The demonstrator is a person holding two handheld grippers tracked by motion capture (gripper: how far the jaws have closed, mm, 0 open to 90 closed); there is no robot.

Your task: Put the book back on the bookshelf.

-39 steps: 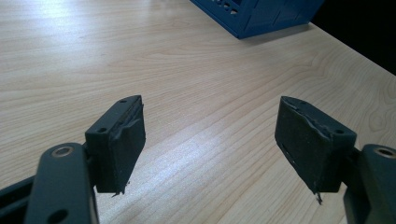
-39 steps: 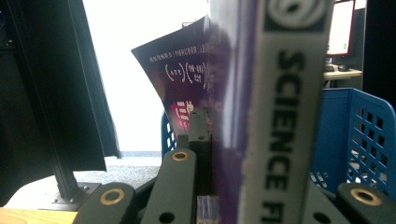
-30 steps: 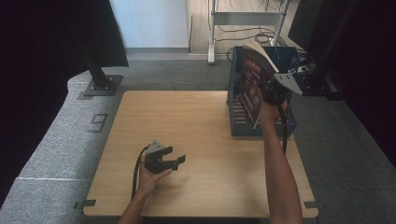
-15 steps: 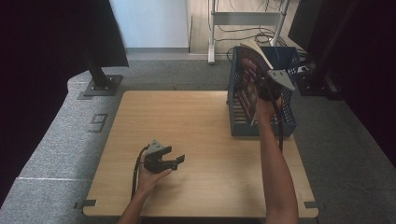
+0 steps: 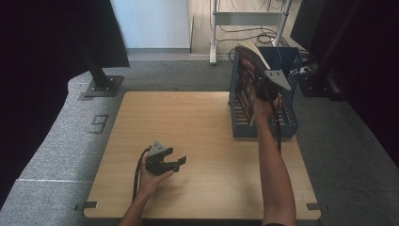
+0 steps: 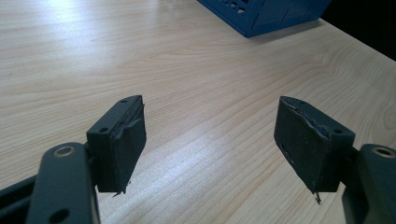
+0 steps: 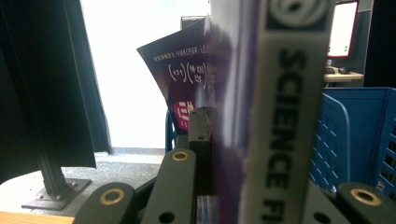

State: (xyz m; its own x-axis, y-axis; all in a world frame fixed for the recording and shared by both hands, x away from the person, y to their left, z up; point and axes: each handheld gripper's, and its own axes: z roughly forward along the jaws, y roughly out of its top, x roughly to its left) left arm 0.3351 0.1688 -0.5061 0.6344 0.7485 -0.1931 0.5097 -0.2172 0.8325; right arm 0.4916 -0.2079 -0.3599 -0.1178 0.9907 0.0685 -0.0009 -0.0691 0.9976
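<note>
A thick book [image 5: 248, 75] with a dark purple cover stands tilted above the left side of the blue basket [image 5: 287, 123] at the table's far right. My right gripper [image 5: 264, 89] is shut on it from the spine side. In the right gripper view the white spine [image 7: 280, 116] reads "SCIENCE FI…" and the cover [image 7: 187, 74] flares out to the left. My left gripper [image 5: 176, 163] rests low over the table at the front left, held by a hand. Its pads [image 6: 123, 140] stand wide apart with bare wood between them.
The wooden table [image 5: 188, 122] spreads between both grippers. A corner of the blue basket [image 6: 261, 16] sits ahead of the left gripper. A black stand base [image 5: 101, 84] and a metal rack [image 5: 249, 28] stand on the grey floor behind the table.
The right gripper has lifted the book higher and carried it leftward, out over the basket's left side. The left gripper has stayed in place.
</note>
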